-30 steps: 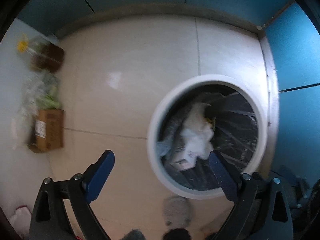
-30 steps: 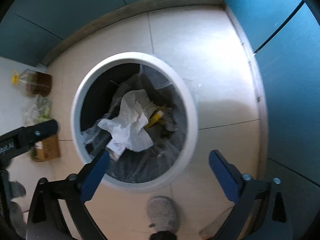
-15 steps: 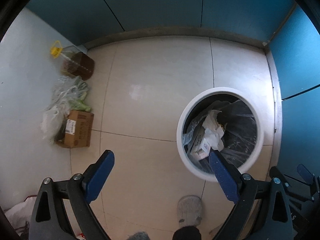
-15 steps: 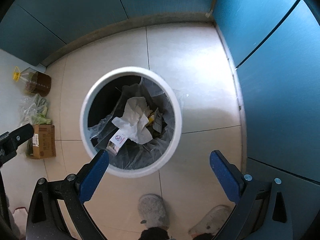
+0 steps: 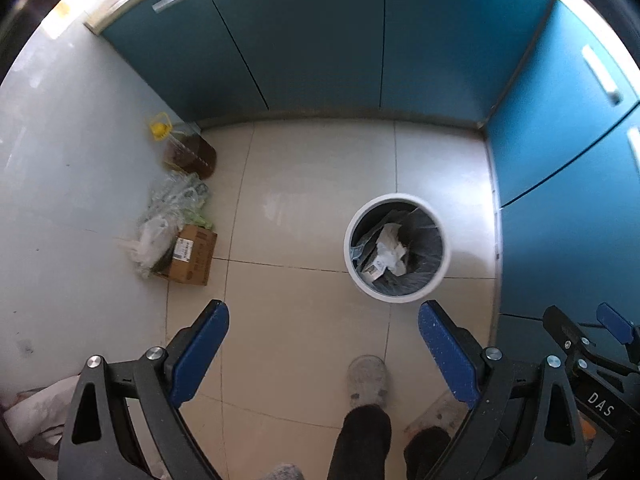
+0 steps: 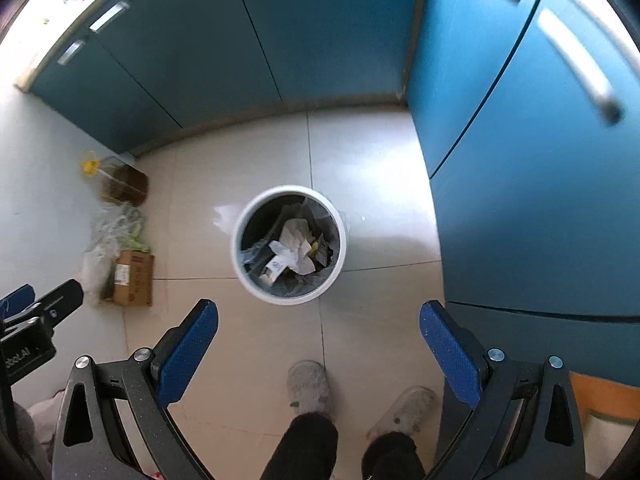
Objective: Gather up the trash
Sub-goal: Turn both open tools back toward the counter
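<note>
Looking down from well above the tiled floor (image 5: 320, 184), the left gripper (image 5: 323, 316) is seen with its blue-padded fingers (image 5: 200, 354) spread wide, nothing held between them and nothing touched. The right gripper (image 6: 319, 314) is likewise held far open over the floor, its blue pads (image 6: 450, 354) bare and clear of every object. A white round trash bin (image 6: 289, 245) lined with a dark plastic bag is stood on the floor near the blue cabinet doors (image 6: 540, 200), and crumpled white paper (image 6: 296, 242) with a printed packet and a scrap of yellow is seen lying inside it. In the left wrist view the same bin (image 5: 396, 249) is placed ahead and to the right of the gap between the fingers, well below them. Against the pale wall on the left, a cardboard box (image 5: 193, 256) is set on the floor with clear plastic bags (image 5: 168, 216) heaped against it, and a bottle of brown oil with a yellow cap (image 5: 186, 150) is stood just beyond them in the corner. The person's grey slippers (image 6: 308, 386) and dark trouser legs are visible at the lower edge, apart from the bin. Part of the right gripper's frame is caught at the lower right edge of the left wrist view.
</note>
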Demonstrator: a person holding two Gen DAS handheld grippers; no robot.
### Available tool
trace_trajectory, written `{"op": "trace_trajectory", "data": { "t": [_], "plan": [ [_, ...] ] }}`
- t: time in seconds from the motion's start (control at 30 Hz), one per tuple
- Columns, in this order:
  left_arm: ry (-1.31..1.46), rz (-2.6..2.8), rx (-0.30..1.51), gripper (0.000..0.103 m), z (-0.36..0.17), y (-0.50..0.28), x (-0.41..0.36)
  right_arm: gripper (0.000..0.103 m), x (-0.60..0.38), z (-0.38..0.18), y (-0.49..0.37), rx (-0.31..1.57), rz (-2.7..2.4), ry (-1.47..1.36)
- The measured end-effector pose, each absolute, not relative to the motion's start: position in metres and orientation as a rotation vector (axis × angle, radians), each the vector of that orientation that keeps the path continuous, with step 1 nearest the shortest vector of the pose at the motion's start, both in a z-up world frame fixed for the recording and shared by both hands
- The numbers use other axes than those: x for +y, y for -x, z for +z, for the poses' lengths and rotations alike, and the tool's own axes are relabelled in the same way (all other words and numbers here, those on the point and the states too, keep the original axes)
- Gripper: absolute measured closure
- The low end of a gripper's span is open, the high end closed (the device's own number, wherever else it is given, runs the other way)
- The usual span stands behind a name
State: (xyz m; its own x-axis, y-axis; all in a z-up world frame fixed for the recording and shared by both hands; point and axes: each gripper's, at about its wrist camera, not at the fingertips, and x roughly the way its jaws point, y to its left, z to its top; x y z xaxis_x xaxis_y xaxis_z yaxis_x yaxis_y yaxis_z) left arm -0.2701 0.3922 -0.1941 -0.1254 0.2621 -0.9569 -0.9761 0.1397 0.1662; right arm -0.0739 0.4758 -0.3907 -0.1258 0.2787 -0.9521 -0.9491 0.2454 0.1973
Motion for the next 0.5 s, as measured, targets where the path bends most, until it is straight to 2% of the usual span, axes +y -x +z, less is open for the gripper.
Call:
{"op": "trace_trajectory", "data": {
  "t": [0.23,0.5],
  "plan": [
    [0.805,1.308,1.127,0.006,-0.1,0.265,0.345,0.001,0.422,-0.269,0.059,1.212,1.287,0.656],
    [0.637,1.349,1.082,0.006,-0.016,0.213,0.301,0.001,0.365,-0.187,0.013,1.264,1.338,0.466]
  ]
}}
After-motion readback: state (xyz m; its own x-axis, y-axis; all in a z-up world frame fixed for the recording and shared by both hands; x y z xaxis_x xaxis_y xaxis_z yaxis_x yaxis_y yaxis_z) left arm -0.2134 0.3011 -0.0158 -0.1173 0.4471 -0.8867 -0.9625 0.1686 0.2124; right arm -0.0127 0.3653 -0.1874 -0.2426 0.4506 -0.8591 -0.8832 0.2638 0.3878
